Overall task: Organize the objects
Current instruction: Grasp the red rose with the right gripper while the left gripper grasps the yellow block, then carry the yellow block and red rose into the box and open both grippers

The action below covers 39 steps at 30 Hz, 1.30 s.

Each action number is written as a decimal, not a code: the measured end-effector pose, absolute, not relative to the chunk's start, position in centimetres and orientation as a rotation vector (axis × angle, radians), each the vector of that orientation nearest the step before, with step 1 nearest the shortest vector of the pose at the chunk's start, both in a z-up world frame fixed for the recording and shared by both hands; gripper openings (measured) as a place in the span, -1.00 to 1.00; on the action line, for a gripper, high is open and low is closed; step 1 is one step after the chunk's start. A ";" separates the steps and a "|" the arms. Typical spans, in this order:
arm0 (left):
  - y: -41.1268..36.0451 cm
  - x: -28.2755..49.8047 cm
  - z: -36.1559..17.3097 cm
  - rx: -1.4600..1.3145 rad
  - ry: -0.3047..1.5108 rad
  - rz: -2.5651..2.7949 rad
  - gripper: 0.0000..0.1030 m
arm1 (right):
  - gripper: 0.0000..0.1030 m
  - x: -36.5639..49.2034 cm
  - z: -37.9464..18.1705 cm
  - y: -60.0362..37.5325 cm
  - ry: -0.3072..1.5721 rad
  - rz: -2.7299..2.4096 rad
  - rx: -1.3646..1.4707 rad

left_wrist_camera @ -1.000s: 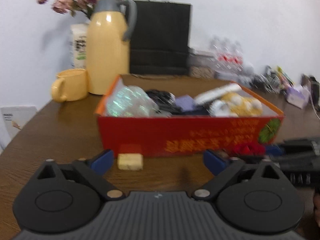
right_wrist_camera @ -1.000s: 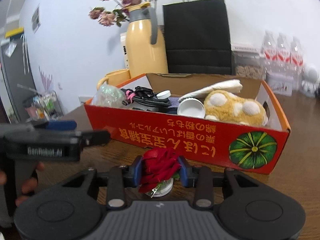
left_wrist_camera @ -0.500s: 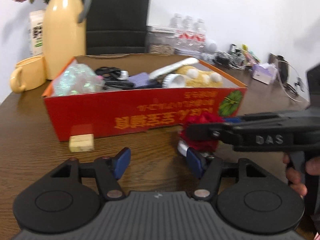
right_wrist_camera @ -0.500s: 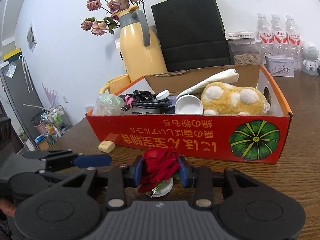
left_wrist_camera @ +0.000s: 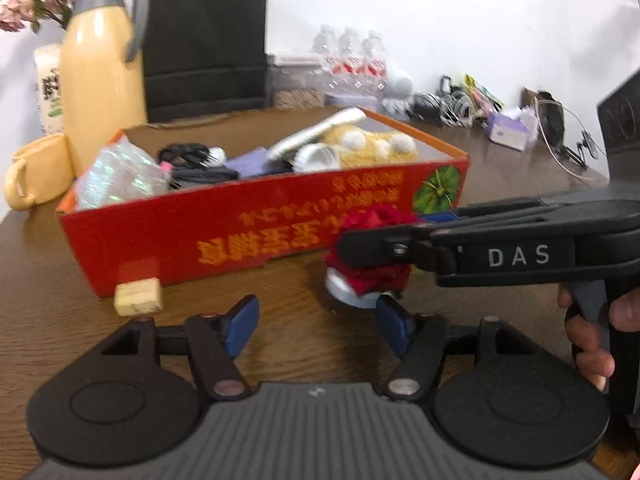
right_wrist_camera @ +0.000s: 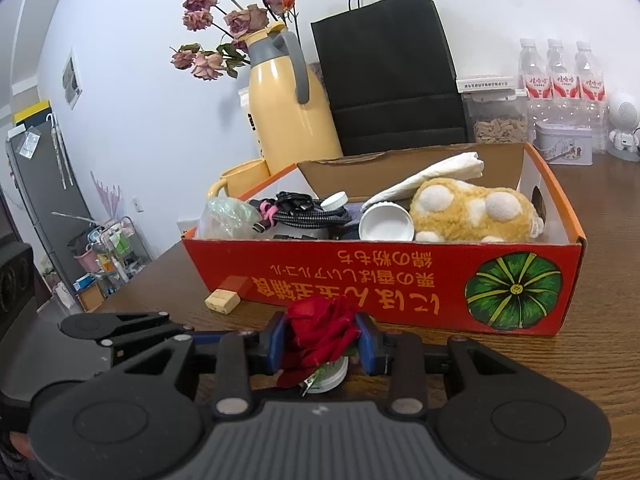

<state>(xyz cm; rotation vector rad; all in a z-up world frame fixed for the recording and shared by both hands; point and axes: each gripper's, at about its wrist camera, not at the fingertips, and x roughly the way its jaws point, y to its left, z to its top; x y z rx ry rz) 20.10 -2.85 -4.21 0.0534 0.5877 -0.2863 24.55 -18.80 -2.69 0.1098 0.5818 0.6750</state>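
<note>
My right gripper [right_wrist_camera: 320, 344] is shut on a red fabric rose [right_wrist_camera: 318, 332] with a white round base, held just above the wooden table in front of the red cardboard box [right_wrist_camera: 400, 280]. In the left wrist view the rose [left_wrist_camera: 370, 248] shows between the right gripper's fingers. My left gripper [left_wrist_camera: 316, 326] is open and empty, just in front of the rose. The box [left_wrist_camera: 240, 236] holds a plush toy [right_wrist_camera: 472, 212], cables [right_wrist_camera: 296, 212], a white lid [right_wrist_camera: 386, 222], a shiny bag [right_wrist_camera: 228, 216] and a rolled white cloth. A small tan block [left_wrist_camera: 138, 302] lies by the box's front left corner.
A yellow thermos [right_wrist_camera: 288, 108], a yellow mug [left_wrist_camera: 36, 176] and a black paper bag [right_wrist_camera: 388, 72] stand behind the box. Water bottles [right_wrist_camera: 560, 76], jars and small clutter [left_wrist_camera: 480, 100] line the back right. A rack with items stands on the floor at far left.
The right gripper with the rose has lifted slightly and stays in front of the box. The left gripper has swung right and closer to the rose, still open.
</note>
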 end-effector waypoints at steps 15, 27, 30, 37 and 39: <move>3.1 23.5 -4.3 -0.046 0.623 0.091 0.00 | -0.32 24.4 -2.2 -19.4 0.542 0.633 0.108; 2.8 23.2 -4.6 -0.043 0.619 0.072 -0.41 | -0.32 24.2 -2.4 -19.0 0.537 0.623 0.069; 2.8 23.1 -4.6 -0.042 0.613 0.070 -0.41 | -0.32 24.2 -2.5 -19.0 0.534 0.618 0.064; 2.4 22.4 -4.4 -0.033 0.592 0.060 -0.41 | -0.32 23.9 -2.5 -18.9 0.515 0.600 0.040; 2.2 22.1 -4.3 -0.030 0.586 0.054 -0.41 | -0.32 23.8 -2.4 -18.8 0.510 0.592 0.034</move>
